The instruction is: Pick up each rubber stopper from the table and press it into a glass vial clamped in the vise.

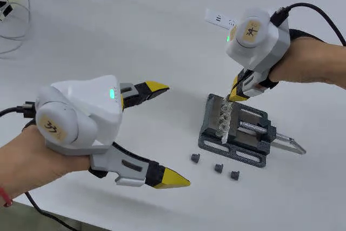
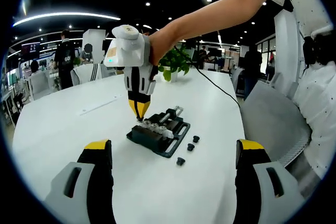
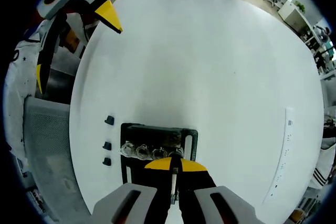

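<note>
Three rubber stoppers (image 1: 218, 168) wait beside the vise (image 1: 238, 153) as the right gripper (image 1: 236, 97), jaws clenched (whether on a stopper, unclear), hovers over the vials (image 1: 224, 117); the left gripper (image 1: 173, 133) gapes idle.

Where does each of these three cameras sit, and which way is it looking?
Head view: on the headset, looking down at the table; both forearms, left gripper, right gripper.
Left gripper view: on the left gripper, facing the vise; own jaws apart.
Right gripper view: on the right gripper, straight above the vials; own jaws together.
All three share vise and three loose stoppers.
</note>
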